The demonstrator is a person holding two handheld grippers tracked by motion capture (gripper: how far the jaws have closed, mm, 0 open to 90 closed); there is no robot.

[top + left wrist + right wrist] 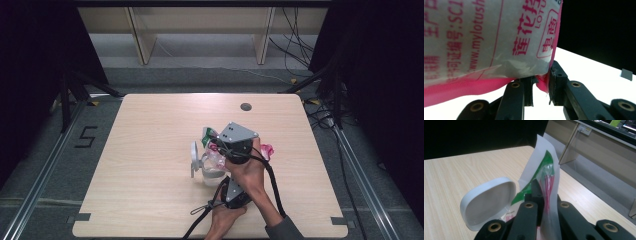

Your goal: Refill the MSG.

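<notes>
Gripping one plastic packet (pixel 486 40) — both left gripper (pixel 541 86) and right gripper (pixel 544 195) clamped on it.

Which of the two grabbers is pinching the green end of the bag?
The right gripper: its jaws clamp the bag at the green-printed end. The left gripper pinches the pink edge instead.

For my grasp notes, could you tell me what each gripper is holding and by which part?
Both grip one plastic bag: the left gripper pinches its pink bottom corner, and the right gripper pinches its green-and-white top edge, beside the open white lid.
</notes>
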